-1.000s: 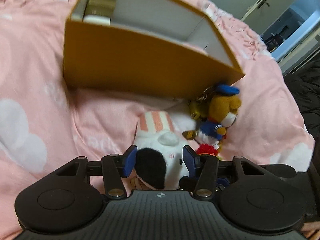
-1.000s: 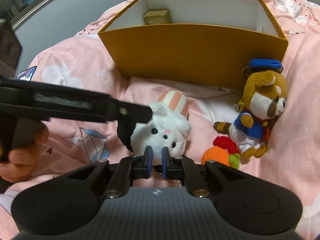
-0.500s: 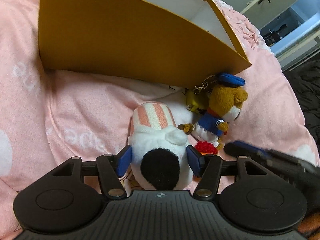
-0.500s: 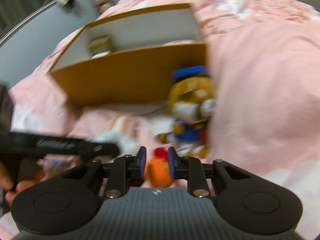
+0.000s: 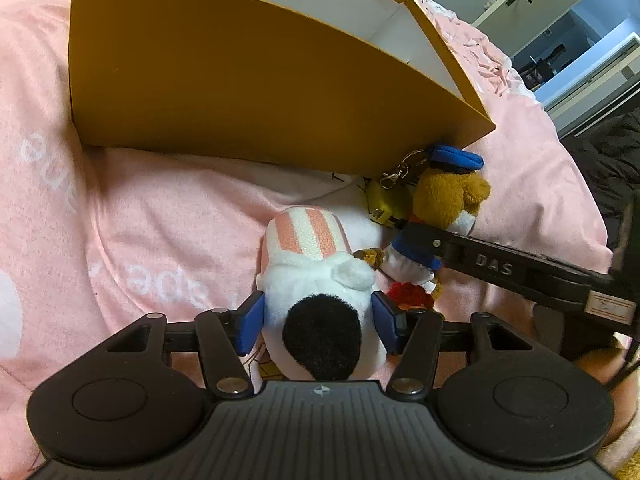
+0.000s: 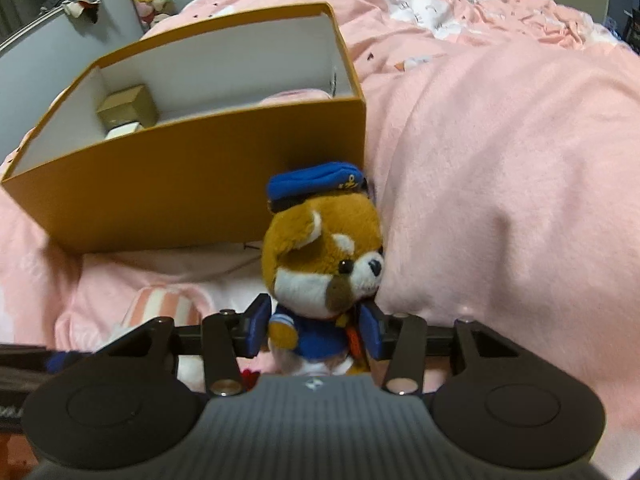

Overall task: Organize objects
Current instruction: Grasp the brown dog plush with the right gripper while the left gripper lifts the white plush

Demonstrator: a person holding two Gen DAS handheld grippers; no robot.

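A white plush [image 5: 316,280] with a black ear and a pink-striped hat lies on the pink duvet. It sits between the blue pads of my left gripper [image 5: 318,320], whose jaws are closing and stand beside its head without squeezing it. A brown dog plush [image 6: 320,256] in a blue sailor cap leans by the orange box [image 6: 200,196]. My right gripper [image 6: 314,334] straddles its blue body, jaws opening, with small gaps at both pads. In the left wrist view one right-gripper finger [image 5: 492,268] reaches the dog plush [image 5: 444,196].
Inside the open orange box [image 5: 240,92] a small gold box [image 6: 128,106] sits at the left end. A red-orange knitted toy [image 5: 410,294] and a yellow key charm [image 5: 384,200] lie by the dog. The pink duvet [image 6: 500,160] bulges high on the right.
My right gripper swung right, from the white plush to the dog, and its shut jaws spread around the dog's body. My left gripper sank lower over the white plush.
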